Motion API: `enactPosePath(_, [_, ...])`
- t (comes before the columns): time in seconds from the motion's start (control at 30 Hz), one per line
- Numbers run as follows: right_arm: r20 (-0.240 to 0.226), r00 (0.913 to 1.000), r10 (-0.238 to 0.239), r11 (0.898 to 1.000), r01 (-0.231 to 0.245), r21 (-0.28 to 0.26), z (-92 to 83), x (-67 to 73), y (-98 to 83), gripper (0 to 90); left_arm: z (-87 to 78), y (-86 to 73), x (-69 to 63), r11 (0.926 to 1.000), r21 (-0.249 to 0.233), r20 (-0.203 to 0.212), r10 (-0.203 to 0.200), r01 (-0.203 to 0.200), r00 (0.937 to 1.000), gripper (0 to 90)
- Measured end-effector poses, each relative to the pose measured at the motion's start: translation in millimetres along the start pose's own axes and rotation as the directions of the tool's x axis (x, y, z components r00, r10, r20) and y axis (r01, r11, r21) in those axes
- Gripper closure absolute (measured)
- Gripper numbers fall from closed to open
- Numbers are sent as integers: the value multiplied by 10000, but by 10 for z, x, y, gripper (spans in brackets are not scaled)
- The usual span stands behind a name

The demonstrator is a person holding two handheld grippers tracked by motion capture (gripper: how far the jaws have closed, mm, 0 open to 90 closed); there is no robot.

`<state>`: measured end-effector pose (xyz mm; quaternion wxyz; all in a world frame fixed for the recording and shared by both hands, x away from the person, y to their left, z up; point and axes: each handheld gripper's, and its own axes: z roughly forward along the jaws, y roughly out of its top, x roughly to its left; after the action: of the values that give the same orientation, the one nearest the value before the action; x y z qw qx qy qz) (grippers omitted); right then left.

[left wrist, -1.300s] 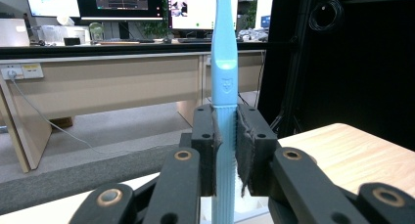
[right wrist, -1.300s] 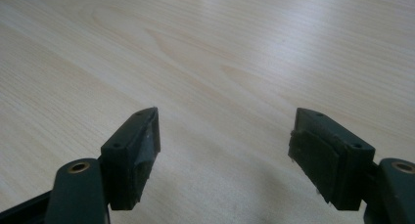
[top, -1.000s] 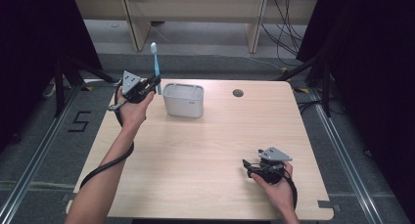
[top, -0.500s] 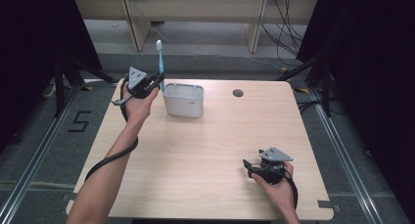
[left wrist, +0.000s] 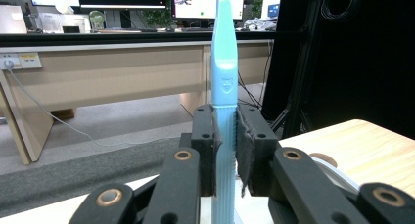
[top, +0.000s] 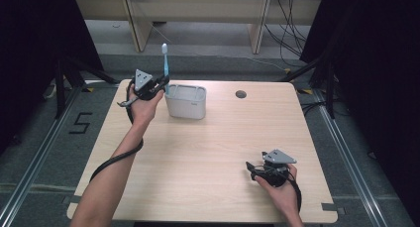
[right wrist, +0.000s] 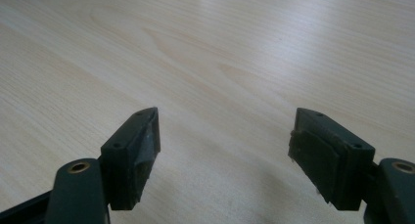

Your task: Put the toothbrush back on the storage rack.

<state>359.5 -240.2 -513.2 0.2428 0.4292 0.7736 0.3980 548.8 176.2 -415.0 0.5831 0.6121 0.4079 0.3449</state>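
- The wooden table [top: 208, 152] takes up most of what's in front of me, pale and bare across its middle, with a small round hole [top: 241, 94] near the far edge.
- A grey, box-like holder [top: 186, 102] stands upright on the far left part of the table, its top open.
- The left gripper [top: 159, 84] is held up just beside the holder's left wall, and its jaws are pinched tight on the handle of a light blue toothbrush [left wrist: 224, 77].
- The right gripper [top: 252, 168] sits low over the near right corner of the table, well apart from the holder; its pads [right wrist: 142, 145] stand spread wide with only bare wood between them.
- The toothbrush stands upright in that grip, bristle end on top, rising well above the holder's rim at its left end; I cannot tell whether its lower tip touches the holder.
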Motion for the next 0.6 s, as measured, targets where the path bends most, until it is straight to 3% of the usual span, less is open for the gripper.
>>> enactPosePath(0.07, [57, 9999, -161, 9999, 161, -12, -2, -7, 0, 274, 7, -11, -6, 10000, -15, 25, -19, 19, 10000, 783])
enactPosePath(0.17, [-93, 9998, 150, 9998, -149, 118, -1, 22, -3, 274, 19, -19, -12, 10000, 5, 41, 0, 0, 10000, 783])
enactPosePath(0.2, [-38, 10000, -66, 10000, 66, 23, 3, 7, -1, 274, 24, -23, -14, 10000, 2, 34, -40, 40, 10000, 783])
enactPosePath(0.3, [-126, 9996, 265, 9995, -263, 153, -2, 29, -3, 274, 34, -38, -12, 10000, 48, 36, -10, 10, 10000, 783])
enactPosePath(0.37, [28, 9998, -195, 9998, 195, -14, 4, -4, -1, 274, 39, -50, -6, 10000, 70, 10, 9, -9, 10000, 783])
enactPosePath(0.4, [-31, 10000, 0, 10000, 0, 29, 5, 12, -4, 274, 41, -54, -6, 10000, 68, 7, -8, 8, 10000, 783])
enactPosePath(0.6, [-125, 9999, 85, 9997, -82, 217, 2, 19, -4, 274, 43, -97, -9, 9998, 179, 2, -25, 25, 10000, 783])
